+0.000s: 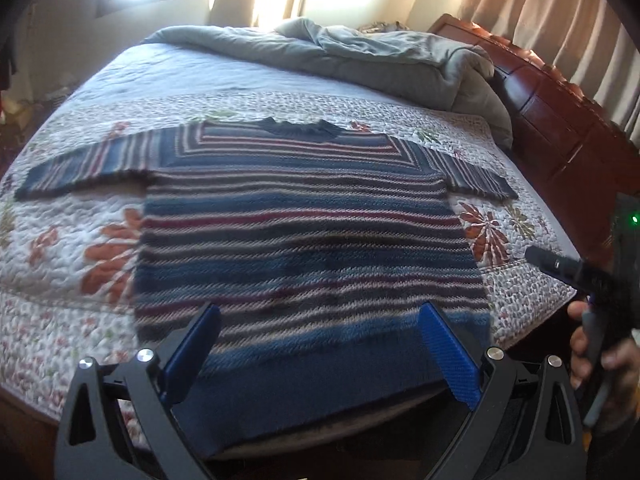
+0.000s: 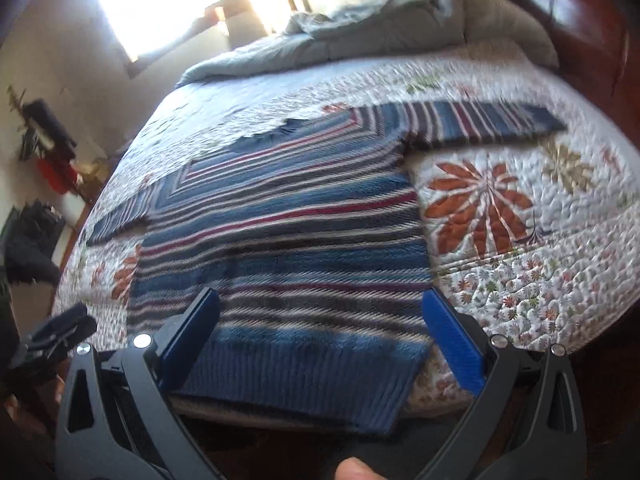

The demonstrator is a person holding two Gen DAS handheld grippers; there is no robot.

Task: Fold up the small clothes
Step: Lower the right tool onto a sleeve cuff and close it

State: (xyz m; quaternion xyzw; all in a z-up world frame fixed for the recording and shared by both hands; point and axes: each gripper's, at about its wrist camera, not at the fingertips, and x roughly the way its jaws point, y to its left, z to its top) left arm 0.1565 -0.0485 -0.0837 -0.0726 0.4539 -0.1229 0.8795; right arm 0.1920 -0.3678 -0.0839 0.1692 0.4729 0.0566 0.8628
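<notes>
A striped blue, maroon and white knit sweater point(image 1: 304, 236) lies flat on the bed, face up, both sleeves spread sideways and its blue hem hanging over the near edge. It also shows in the right wrist view point(image 2: 288, 248). My left gripper point(image 1: 320, 344) is open and empty, hovering above the hem near the middle. My right gripper point(image 2: 320, 332) is open and empty, hovering above the hem's right part. The right gripper shows at the right edge of the left wrist view point(image 1: 560, 268); the left one shows at the left edge of the right wrist view point(image 2: 60, 332).
A floral quilt point(image 1: 80, 264) covers the bed. A rumpled grey duvet point(image 1: 360, 60) lies at the far end. A dark wooden headboard point(image 1: 560, 112) runs along the right. Clutter point(image 2: 44, 168) stands by the left wall. Bright windows are behind.
</notes>
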